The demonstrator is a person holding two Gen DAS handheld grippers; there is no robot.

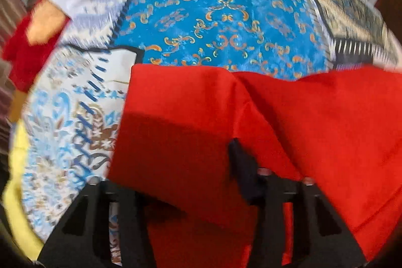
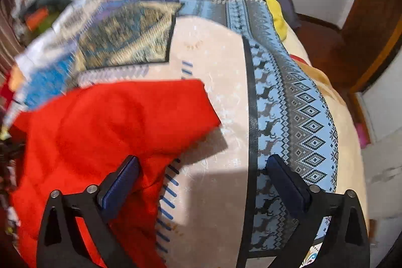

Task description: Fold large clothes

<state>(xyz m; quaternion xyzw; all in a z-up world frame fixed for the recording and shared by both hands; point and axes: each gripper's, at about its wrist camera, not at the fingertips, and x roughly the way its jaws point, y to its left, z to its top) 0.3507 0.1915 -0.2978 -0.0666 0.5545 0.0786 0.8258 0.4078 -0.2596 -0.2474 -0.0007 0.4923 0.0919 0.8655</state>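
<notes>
A red garment [image 1: 188, 117] lies spread on a patchwork bedspread [image 1: 226, 24]. Its near part drapes over my left gripper [image 1: 208, 167]. Only one dark-blue finger [image 1: 241, 165] shows there, on top of the cloth; the other is hidden under the red fabric. The jaws stand part-way closed with cloth between them, and no pinch shows. In the right wrist view the garment [image 2: 113, 122] fills the left side. My right gripper [image 2: 201, 160] stands wide open over the cream bedspread [image 2: 218, 67], holding nothing, its left finger just over the garment's edge.
Another red and orange cloth [image 1: 25, 42] lies at the bed's far left. A yellow blanket [image 1: 17, 192] shows under the spread, also at the far corner [image 2: 279, 16]. Wooden furniture [image 2: 364, 16] stands at the right, past the bed's edge. Clutter [image 2: 37, 14] sits at the far left.
</notes>
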